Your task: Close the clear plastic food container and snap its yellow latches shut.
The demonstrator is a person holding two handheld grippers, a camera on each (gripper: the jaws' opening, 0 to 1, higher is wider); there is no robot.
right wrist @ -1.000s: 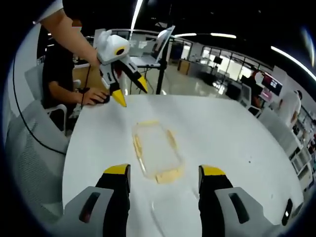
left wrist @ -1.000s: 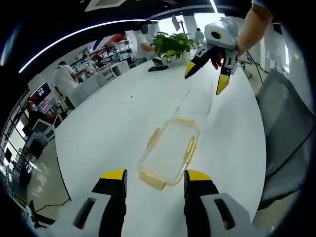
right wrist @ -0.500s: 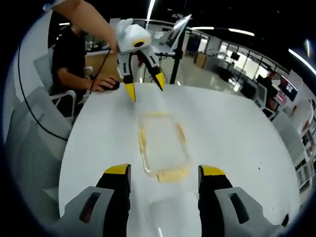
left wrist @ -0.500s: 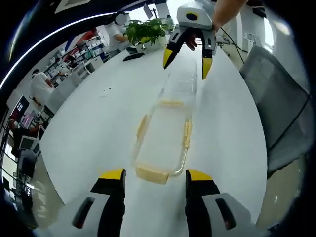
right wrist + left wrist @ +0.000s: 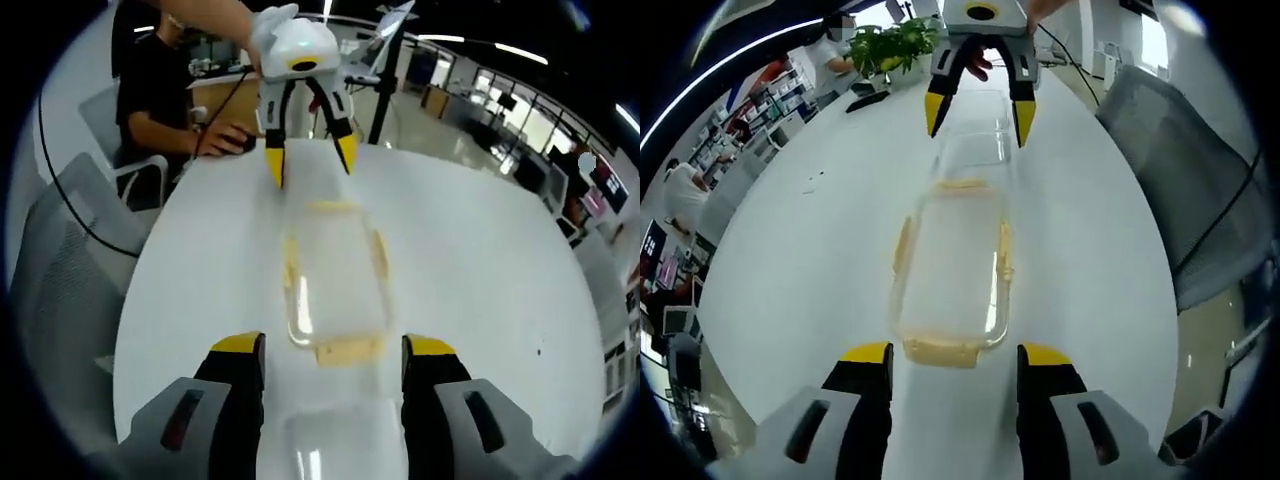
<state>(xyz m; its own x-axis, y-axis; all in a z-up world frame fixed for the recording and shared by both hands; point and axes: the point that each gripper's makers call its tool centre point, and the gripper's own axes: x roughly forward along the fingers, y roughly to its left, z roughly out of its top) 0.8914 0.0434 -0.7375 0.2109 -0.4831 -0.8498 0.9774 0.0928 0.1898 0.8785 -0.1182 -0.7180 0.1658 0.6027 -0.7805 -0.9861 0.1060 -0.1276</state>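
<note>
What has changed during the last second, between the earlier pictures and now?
Both hand-held grippers swung into line with the container from opposite ends: the right hand-held gripper and the left hand-held gripper now face each other. Nothing was grasped; both remain open. The container and its clear lid lie unmoved on the table.

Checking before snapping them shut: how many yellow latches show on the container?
4: near-end latch, far-end latch, left-side latch, right-side latch on the container.

containers (image 5: 952, 268): 1 | lids (image 5: 978, 150): 1 | yellow latches (image 5: 938, 350): 4 | grippers (image 5: 978, 110): 2 | potted plants (image 5: 892, 42): 1 | chairs (image 5: 1200, 190): 1
</note>
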